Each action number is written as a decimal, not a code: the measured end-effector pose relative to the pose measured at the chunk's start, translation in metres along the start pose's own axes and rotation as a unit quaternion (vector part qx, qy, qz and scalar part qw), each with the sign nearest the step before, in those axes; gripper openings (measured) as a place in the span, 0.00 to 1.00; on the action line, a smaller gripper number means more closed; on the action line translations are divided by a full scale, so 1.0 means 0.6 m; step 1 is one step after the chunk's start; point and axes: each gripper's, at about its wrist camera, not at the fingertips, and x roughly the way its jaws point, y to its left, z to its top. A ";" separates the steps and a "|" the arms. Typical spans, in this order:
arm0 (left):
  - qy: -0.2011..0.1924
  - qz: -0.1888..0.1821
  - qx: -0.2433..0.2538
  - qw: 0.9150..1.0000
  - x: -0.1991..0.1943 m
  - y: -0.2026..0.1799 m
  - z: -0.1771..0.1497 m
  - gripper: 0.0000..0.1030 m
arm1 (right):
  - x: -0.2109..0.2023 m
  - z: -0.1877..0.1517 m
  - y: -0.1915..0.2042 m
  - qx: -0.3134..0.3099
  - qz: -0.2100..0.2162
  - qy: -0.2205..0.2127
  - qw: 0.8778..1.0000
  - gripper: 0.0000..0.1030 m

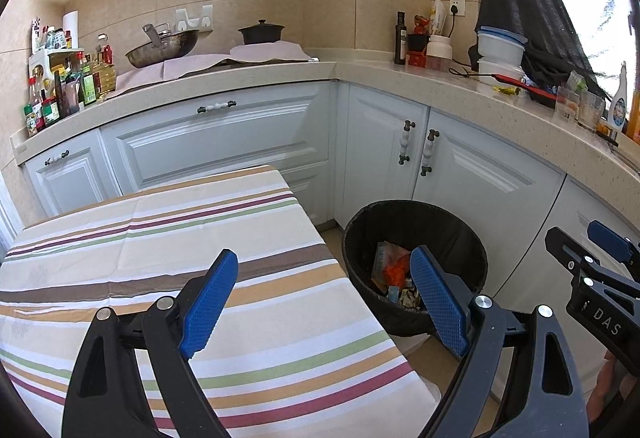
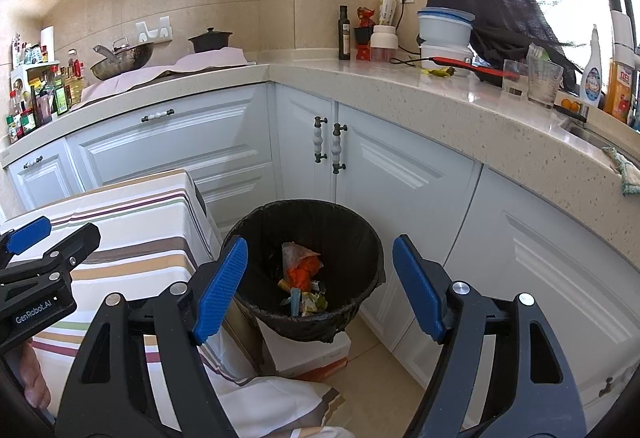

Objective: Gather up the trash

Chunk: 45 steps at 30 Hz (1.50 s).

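Observation:
A black-lined trash bin stands on the floor beside the table; it also shows in the left wrist view. Inside lie crumpled wrappers and orange scraps, also seen from the left. My right gripper is open and empty, held above the bin. My left gripper is open and empty, over the right edge of the striped tablecloth. The right gripper also shows at the right of the left wrist view. The left gripper shows at the left of the right wrist view.
White cabinets and an L-shaped counter surround the bin. On the counter are a wok, a black pot, bottles, containers and glasses. A cardboard box sits under the bin.

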 end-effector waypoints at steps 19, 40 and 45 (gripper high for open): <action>0.001 -0.002 -0.003 1.000 -0.002 0.001 0.000 0.83 | -0.002 0.005 0.002 -0.001 0.000 0.001 1.000 0.71; -0.003 0.001 -0.006 1.000 -0.006 0.002 0.003 0.83 | -0.001 0.007 0.003 -0.003 0.000 0.002 1.000 0.71; -0.004 -0.001 -0.009 1.000 -0.006 0.001 0.004 0.83 | -0.001 0.008 0.004 -0.003 0.000 0.002 1.000 0.71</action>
